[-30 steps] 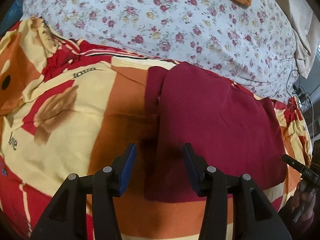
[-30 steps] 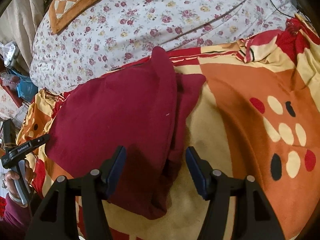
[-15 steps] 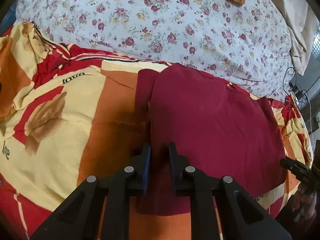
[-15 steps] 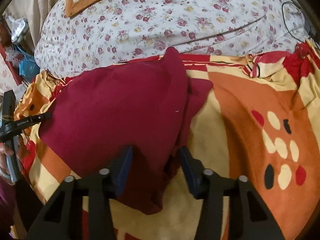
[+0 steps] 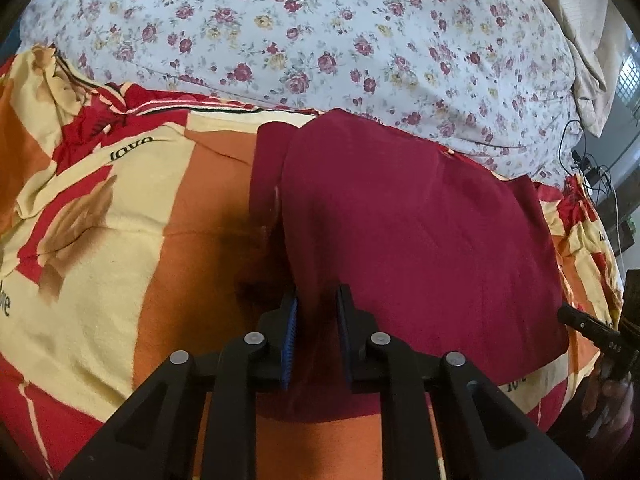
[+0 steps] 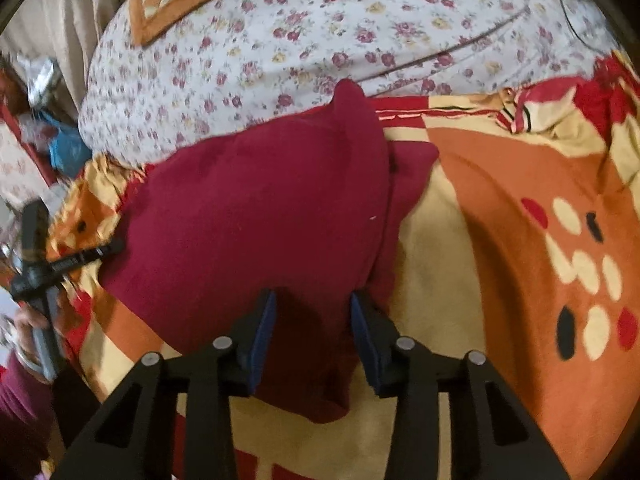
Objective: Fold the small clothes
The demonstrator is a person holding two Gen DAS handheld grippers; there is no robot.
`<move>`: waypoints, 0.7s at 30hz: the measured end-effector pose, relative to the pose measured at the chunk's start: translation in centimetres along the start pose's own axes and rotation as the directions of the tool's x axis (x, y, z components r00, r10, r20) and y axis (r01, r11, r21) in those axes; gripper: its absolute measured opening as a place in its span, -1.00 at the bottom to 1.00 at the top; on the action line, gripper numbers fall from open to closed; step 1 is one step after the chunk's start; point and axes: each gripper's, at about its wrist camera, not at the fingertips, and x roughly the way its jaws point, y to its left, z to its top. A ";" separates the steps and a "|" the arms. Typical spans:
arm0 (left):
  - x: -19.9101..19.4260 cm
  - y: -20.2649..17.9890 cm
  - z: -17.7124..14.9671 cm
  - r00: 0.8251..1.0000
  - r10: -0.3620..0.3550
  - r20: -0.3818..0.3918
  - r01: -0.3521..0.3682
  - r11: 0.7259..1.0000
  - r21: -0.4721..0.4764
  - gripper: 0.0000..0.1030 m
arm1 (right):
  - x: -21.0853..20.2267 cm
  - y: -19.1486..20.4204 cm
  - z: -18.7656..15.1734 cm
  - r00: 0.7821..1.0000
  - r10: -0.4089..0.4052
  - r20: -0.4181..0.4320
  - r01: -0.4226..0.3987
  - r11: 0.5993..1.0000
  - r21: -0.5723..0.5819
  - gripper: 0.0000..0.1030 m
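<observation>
The left hand-held gripper (image 5: 316,320) was closed almost fully on the near left edge of the maroon garment (image 5: 400,220), a ridge of the cloth being pinched between its blue-padded fingers (image 5: 290,328). The jaws of the right hand-held gripper (image 6: 314,320) had just been closing, with the near right corner of the same garment (image 6: 260,220) bunched between them; the pads were seen against the cloth on both sides, held at a middling width. Each gripper was visible at the edge of the other's view, gripped by a person's hand (image 6: 32,324).

The maroon garment was spread flat between the two grippers on a fleece blanket (image 5: 120,260) printed in cream, orange and red, with a narrower layer of the garment showing beyond one side edge. The blanket was laid over a bed, and beyond it a white sheet (image 5: 320,40) patterned with small roses was seen. An orange checked cushion (image 6: 180,0) rested on the far part of that sheet.
</observation>
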 end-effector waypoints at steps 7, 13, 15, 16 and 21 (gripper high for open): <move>-0.4 0.9 0.1 1.000 -0.019 0.015 0.020 0.998 -0.054 -1.00 | 0.3 -0.6 0.0 0.997 0.080 0.020 -0.081 0.995 0.063 -0.86; -4.0 2.3 -0.3 0.994 -0.095 0.061 0.100 0.992 -0.082 -1.00 | -3.5 -0.8 0.5 0.973 0.221 0.069 -0.227 0.969 0.097 -0.90; -4.5 2.0 -1.1 0.994 -0.084 0.067 0.087 0.995 -0.049 -1.00 | -3.9 -1.1 0.0 0.968 0.246 0.055 -0.250 0.962 0.105 -0.90; -4.4 2.0 -1.5 0.995 -0.078 0.064 0.081 0.996 -0.039 -1.00 | -3.8 -1.2 -0.3 0.968 0.246 0.046 -0.249 0.962 0.107 -0.91; -1.4 3.2 -2.6 0.999 -0.041 -0.012 0.040 0.996 -0.078 -1.00 | -0.9 -3.2 -2.4 0.979 0.199 -0.047 -0.188 0.967 0.173 -0.91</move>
